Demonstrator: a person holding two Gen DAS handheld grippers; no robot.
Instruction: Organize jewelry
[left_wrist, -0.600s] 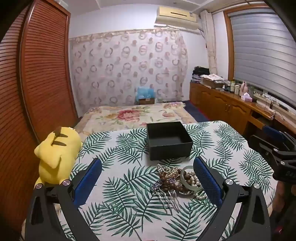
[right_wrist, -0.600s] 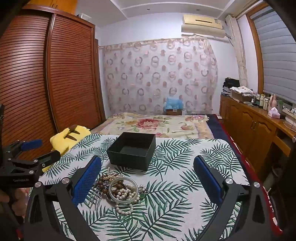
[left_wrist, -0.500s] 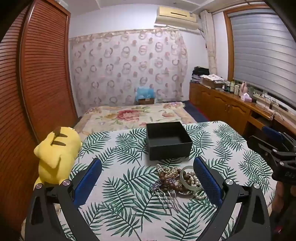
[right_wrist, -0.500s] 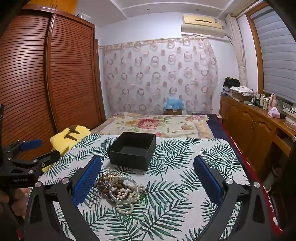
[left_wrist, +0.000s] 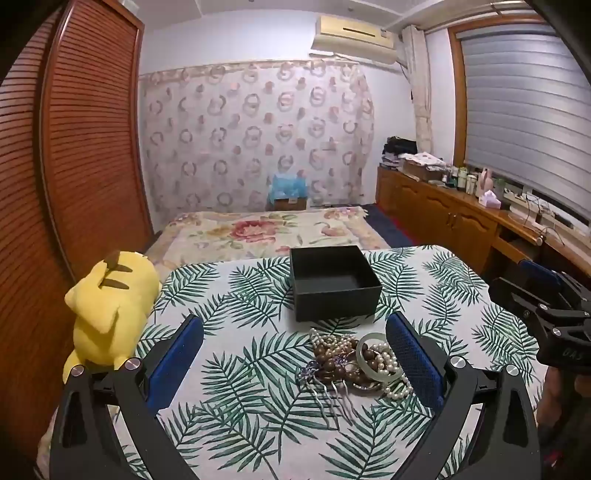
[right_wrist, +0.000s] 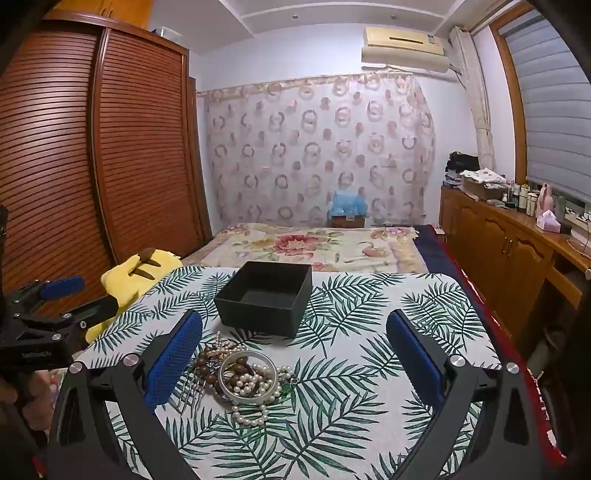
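While both grippers hang above the table (left_wrist: 236, 295), one black box (left_wrist: 334, 282) sits open near the far edge. One heap of jewelry (left_wrist: 356, 363) lies on the leaf cloth just in front of the box, at about six o'clock from it. In the heap I count one pale bangle (right_wrist: 248, 374), lying flat, one silver comb (left_wrist: 334, 397) whose teeth point toward the near edge, white pearl strings and brown beads. The beads are too tangled to count. The left gripper (left_wrist: 295, 360) is spread wide, gripping nothing. The right gripper (right_wrist: 295, 360) is spread wide too, with nothing in it. One yellow plush (left_wrist: 109, 310) lies at nine o'clock from the box.
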